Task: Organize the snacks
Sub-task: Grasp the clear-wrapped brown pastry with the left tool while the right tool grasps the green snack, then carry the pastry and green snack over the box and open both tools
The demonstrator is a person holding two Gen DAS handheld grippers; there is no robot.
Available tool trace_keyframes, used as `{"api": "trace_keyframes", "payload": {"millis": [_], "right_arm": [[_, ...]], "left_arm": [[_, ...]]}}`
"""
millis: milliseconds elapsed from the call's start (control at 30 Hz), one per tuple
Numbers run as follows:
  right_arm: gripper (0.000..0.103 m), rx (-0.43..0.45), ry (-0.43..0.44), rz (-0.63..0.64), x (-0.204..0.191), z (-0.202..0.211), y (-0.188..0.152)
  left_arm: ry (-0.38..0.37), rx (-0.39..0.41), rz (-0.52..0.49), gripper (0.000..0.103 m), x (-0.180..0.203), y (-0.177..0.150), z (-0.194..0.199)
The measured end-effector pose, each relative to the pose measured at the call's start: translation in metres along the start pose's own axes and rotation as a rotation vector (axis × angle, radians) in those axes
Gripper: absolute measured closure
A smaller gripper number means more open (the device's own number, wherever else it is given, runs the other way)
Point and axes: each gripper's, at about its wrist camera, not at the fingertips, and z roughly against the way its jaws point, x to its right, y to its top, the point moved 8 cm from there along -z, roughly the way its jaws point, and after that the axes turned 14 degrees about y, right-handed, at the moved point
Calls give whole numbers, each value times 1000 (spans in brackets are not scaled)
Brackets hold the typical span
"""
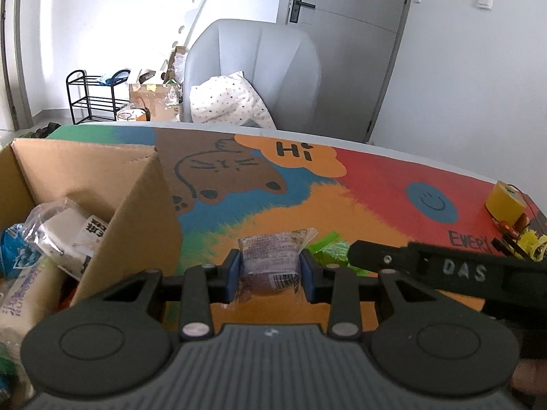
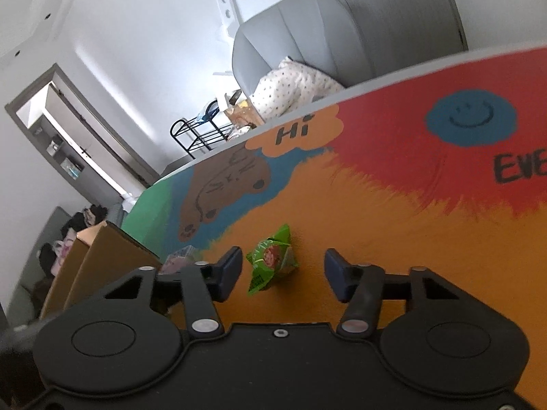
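My left gripper [image 1: 271, 266] is shut on a clear-wrapped snack with a dark filling [image 1: 273, 256], held just right of the cardboard box [image 1: 136, 205]. The box holds several snack packs [image 1: 65, 235]. My right gripper [image 2: 283, 271] is open over the colourful table mat, with a green snack packet [image 2: 271, 259] lying between its fingers. The green packet also shows in the left wrist view [image 1: 328, 249], partly behind the right gripper's body. The box also shows in the right wrist view [image 2: 99, 259] at the left.
A yellow tape roll [image 1: 505, 201] and small yellow items [image 1: 530, 242] sit at the mat's right edge. A grey armchair with a dotted pillow [image 1: 253, 78] stands behind the table. A black rack [image 1: 92, 97] stands on the floor.
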Motion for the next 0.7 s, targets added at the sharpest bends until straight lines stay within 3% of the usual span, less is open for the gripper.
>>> {"api": "trace_keyframes", "payload": {"millis": [67,100,133,433,700], "right_arm": [[63,-12,15,-12,-1,-5,-2],[75,-19,21,-16,-1,-7,-3],[78,-22,23,-19,-1,-9,-4],[80,36,38,41,-20,20,-3],[80,100,53,77,-39,49,2]], "left_arm": [[0,-1,6,68,0,-2,1],[-1,-3,7,68,0,-3,1],[0,-5,4,68,0,-4,0],[17,-2,1,68,-3,-9,13],[0,63,4,68,-3,-3,53]]}}
